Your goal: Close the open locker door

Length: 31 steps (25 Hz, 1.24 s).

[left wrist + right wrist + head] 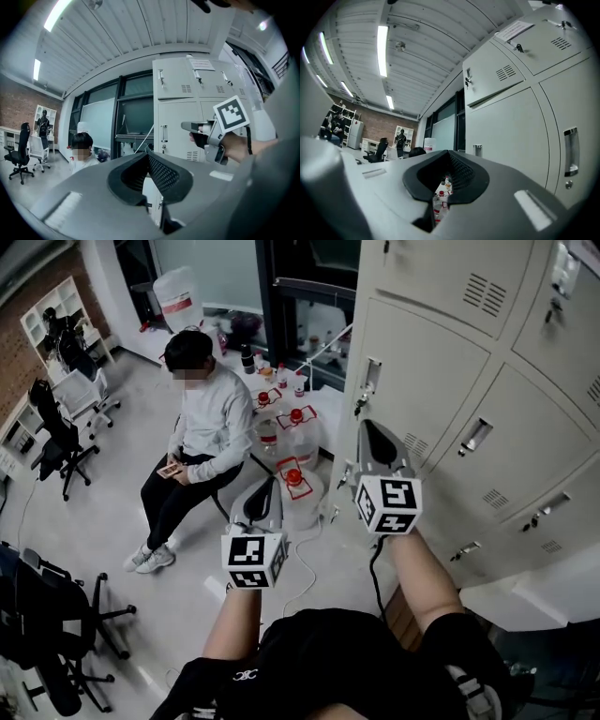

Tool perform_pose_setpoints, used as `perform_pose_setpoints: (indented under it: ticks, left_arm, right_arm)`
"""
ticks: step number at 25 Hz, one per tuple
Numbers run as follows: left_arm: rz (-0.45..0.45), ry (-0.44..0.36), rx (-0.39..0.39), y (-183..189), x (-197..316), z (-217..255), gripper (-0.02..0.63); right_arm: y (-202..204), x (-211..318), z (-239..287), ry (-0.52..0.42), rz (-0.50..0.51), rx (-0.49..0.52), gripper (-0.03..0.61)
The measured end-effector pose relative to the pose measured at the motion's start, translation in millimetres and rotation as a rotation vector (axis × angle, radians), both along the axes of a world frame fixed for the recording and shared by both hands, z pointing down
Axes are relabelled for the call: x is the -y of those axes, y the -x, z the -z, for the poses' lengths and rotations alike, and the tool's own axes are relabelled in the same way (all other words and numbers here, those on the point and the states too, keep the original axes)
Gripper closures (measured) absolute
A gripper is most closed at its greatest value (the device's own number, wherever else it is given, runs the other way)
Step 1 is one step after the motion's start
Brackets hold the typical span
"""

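Observation:
A bank of beige lockers (487, 362) fills the right of the head view. All doors in sight look flush with the frame. My right gripper (377, 433) is shut and holds nothing. Its tip is right at the lower left of one locker door (427, 381), below that door's handle (368, 379); I cannot tell if it touches. In the right gripper view that pale door (511, 136) runs close along the right of the jaws (449, 154). My left gripper (265, 495) hangs lower and to the left, away from the lockers, shut (148, 157) and empty. The left gripper view shows the right gripper (190, 126) in front of the lockers (178, 84).
A person (202, 427) sits on a chair just left of the lockers, holding a phone. Several water jugs with red caps (295, 432) stand between the person and the lockers. Office chairs (56, 442) and a black chair (47, 624) stand at the left.

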<state>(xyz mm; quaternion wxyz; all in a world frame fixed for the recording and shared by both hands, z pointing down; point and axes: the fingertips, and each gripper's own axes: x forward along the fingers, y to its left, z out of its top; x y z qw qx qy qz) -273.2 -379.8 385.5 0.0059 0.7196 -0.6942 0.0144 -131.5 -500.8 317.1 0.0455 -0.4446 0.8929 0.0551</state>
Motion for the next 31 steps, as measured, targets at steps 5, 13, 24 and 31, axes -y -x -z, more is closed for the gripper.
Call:
perform_pose_setpoints:
  ticks: [5,13,24,31]
  left_arm:
    - [-0.032,0.012,0.008,-23.4,3.4,-6.4,0.614]
    - [-0.032,0.016,0.006,-32.5,-1.9,-8.3,0.614]
    - [-0.022,0.005,0.001,-31.6,-11.2,-4.1,0.614]
    - [-0.007,0.002,0.012,-26.9,-12.1,-2.3,0.614]
  right_arm:
    - [-8.0,-44.5,-28.2,0.018,0.042,-0.023,0.569]
    - [-15.2,-62.3,-60.9,0.085,0.051,-0.032,0.569]
    - [-13.8,-62.5,-53.9,0.062,0.063,-0.031,0.569]
    - [-14.1,-58.2,-51.0,0.057,0.060,-0.030,0.568]
